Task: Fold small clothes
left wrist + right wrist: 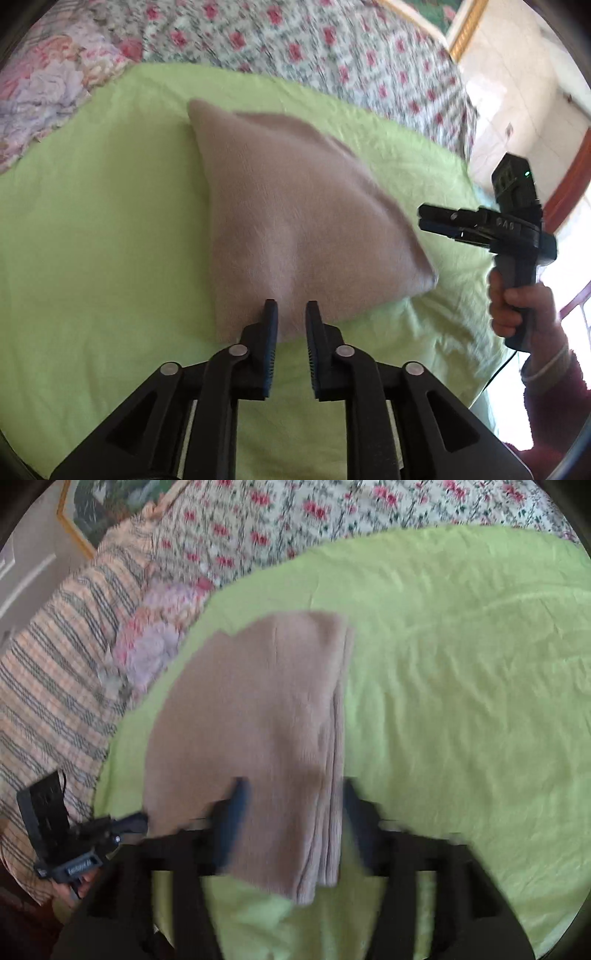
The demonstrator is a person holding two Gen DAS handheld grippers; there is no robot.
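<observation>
A folded beige knit garment [295, 206] lies on the green sheet [92, 221]. My left gripper [291, 308] hovers at its near edge, jaws a small gap apart with nothing pinched between them. In the right wrist view the same garment [258, 709] shows stacked ribbed edges along its right side. My right gripper [295, 794] is open wide over the garment's near corner, blurred, its pads clear of the cloth. From the left wrist view the right gripper [421, 219] is seen side-on, just off the garment's right corner, held by a hand [513, 299]. The left gripper [142, 821] appears beside the garment's left edge.
The green sheet [461, 701] covers a bed with a floral quilt [314, 44] behind it. A crumpled pastel cloth [44, 92] lies at the far left. A striped blanket [55, 683] sits left in the right wrist view. The sheet's edge drops off at the right [480, 332].
</observation>
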